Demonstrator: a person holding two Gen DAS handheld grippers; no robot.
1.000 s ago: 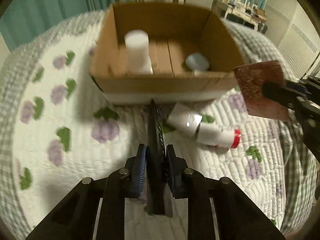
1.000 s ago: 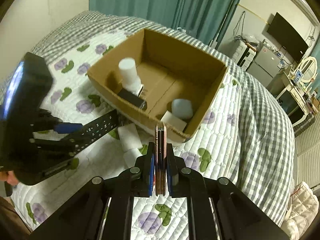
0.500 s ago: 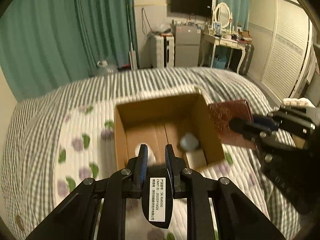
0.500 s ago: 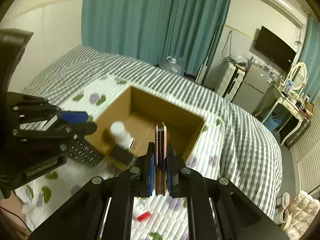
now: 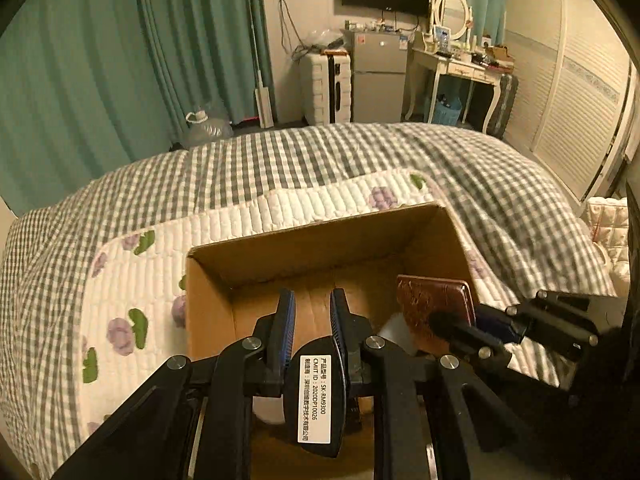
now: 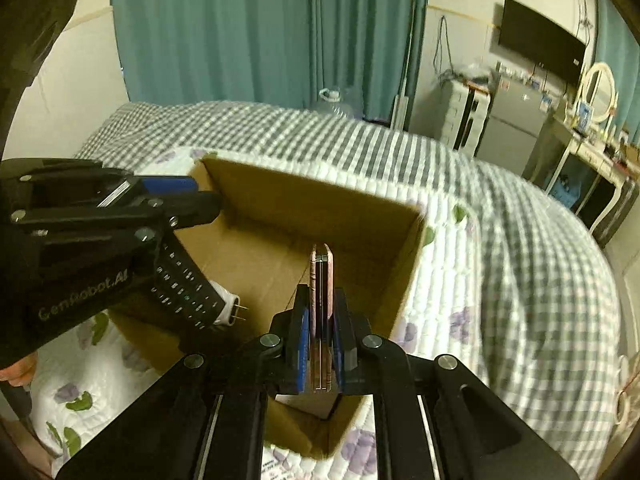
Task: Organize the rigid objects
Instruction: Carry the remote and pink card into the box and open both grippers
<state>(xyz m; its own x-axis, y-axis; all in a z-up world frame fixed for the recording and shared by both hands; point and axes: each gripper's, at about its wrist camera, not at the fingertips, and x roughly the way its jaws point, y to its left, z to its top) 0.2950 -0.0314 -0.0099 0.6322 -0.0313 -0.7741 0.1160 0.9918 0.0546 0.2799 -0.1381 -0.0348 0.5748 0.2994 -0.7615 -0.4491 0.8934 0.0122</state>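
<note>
Box (image 5: pixel 320 248) lies directly below both grippers, the left gripper (image 5: pixel 312 320) clamping a remote (image 5: pixel 316 396), the right gripper (image 6: pixel 320 344) clamping a wallet (image 6: pixel 321 280) upright.

Right tool (image 6: pixel 320 336) clamped on a thin pink phone (image 6: pixel 321 300), held edge-on and upright over the open cardboard box (image 6: pixel 304 216). Left tool (image 6: pixel 192 204) at the box's left wall, gripping a black remote control (image 6: pixel 186 286) angled downward. Box resting on a quilted bed (image 6: pixel 500 240).
</note>
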